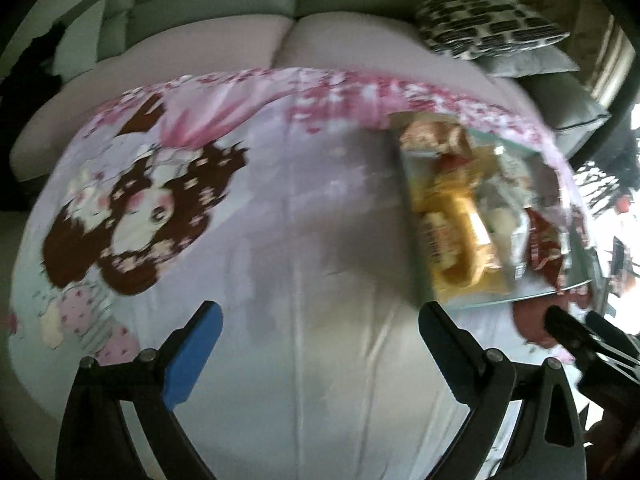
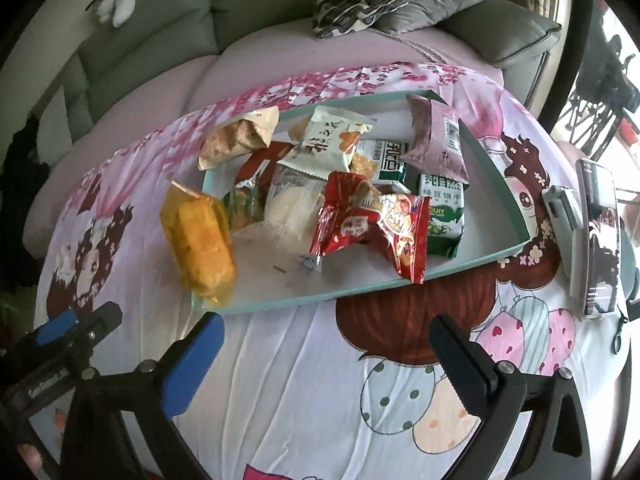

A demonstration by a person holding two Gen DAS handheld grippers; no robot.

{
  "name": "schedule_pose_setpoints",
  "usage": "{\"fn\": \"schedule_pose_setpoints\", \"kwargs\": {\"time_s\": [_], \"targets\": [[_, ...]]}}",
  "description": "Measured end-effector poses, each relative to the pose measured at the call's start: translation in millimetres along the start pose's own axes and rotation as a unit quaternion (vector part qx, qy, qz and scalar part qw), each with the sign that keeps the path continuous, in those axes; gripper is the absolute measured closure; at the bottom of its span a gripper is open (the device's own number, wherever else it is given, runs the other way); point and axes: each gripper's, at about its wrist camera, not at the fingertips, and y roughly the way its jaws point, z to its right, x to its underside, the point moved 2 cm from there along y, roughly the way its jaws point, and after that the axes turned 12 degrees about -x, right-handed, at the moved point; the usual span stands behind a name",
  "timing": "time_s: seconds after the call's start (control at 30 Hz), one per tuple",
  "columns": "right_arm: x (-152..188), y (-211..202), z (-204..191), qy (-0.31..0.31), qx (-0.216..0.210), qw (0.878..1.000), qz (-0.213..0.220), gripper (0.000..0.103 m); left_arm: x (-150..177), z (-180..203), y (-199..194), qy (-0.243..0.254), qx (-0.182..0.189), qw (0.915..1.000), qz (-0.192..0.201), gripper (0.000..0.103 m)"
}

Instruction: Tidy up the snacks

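A: Now, both tools empty. My left gripper [image 1: 320,344] stands with jaws wide apart over bare cloth [image 1: 280,220]; my right gripper [image 2: 326,350] likewise, nothing between its pads.

B: Where are the snacks?

A: Piled in the tray [image 2: 496,184], which sits on the cloth ahead of the right gripper. Red pack [image 2: 372,220] on top near the front, green box [image 2: 444,212] beside it, white pack [image 2: 332,140] behind, purple pack [image 2: 436,136] leaning up at the back right.

B: All inside?

A: Not quite. Yellow pack [image 2: 200,240] lies across the tray's left rim, half out. Tan pack [image 2: 240,138] hangs over the far left rim. My guess: they were dropped loosely, not arranged. Jaws wide probably to take the next bulky pack; the yellow one is nearest.

B: What does each camera add?

A: Right view is sharp: tray whole, labels, and a phone [image 2: 600,236] on a stand at the right, well apart from the tray. The left gripper's tips show at its lower left edge. Left view is blurred; it catches only the tray's near corner with the yellow pack, but shows much more open cloth to the left, plus the sofa [image 1: 240,12] behind. The phone is not in it.
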Motion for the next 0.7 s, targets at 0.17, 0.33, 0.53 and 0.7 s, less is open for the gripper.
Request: {"fn": "schedule_pose_setpoints", "kwargs": {"time_s": [0.17,0.33,0.53,0.7], "targets": [[2.1,-1.0,-1.2,-0.003,0.000,1.000,-0.002,0.000,5.5,-2.5,-1.5,0.009,-0.032,0.9995,0.004,0.005],[2.0,-2.2,-1.4,-0.003,0.000,1.000,-0.001,0.000,6.1,0.9,-4.3,0.019,-0.041,0.9989,0.008,0.004],[0.9,-2.7,-1.7,-0.002,0.000,1.000,-0.001,0.000,5.9,3.6,-7.5,0.028,-0.047,0.9983,0.016,0.004],[0.4,-1.8,-1.7,-0.003,0.000,1.000,-0.002,0.000,5.7,3.9,-8.2,0.028,-0.047,0.9983,0.017,0.005]]}}
